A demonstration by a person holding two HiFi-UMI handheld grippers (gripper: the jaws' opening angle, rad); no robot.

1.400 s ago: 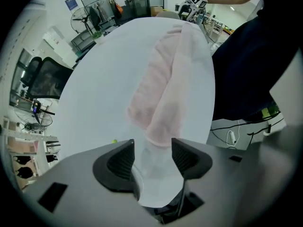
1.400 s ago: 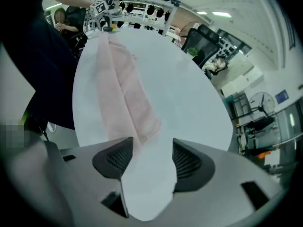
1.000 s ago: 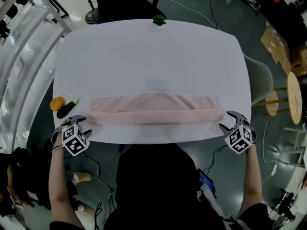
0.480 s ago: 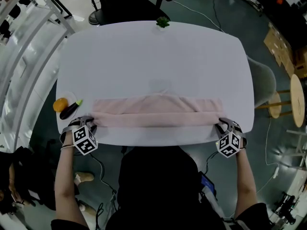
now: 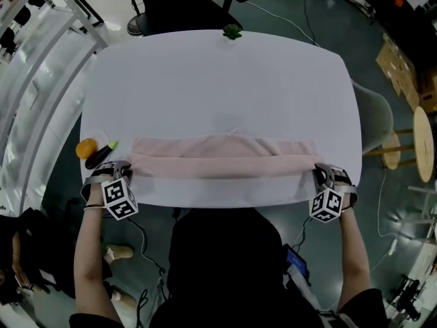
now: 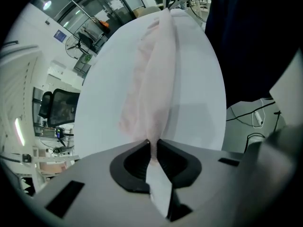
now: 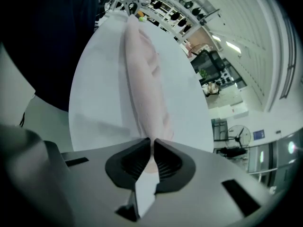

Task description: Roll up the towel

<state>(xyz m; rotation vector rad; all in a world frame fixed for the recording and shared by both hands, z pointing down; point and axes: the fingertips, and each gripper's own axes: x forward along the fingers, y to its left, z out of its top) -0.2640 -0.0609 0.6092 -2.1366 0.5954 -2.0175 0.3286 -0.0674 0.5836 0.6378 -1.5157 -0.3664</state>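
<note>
the long pale pink cloth towel [image 5: 222, 161], partly rolled, lies near the white oval table's [image 5: 225, 80] 6 o'clock edge. the left gripper [image 5: 128, 172] at 9 o'clock and right gripper [image 5: 319, 174] at 3 have just been closing and now pinch its ends. it looks soft, light and floppy, so it likely wants even holds at both ends.

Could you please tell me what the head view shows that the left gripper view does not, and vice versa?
Head view only: the orange by the table's left edge. Left gripper view only: the left gripper's jaws, which have just closed further, pinching the towel's end. Both: the pink towel lying along the white table.
</note>
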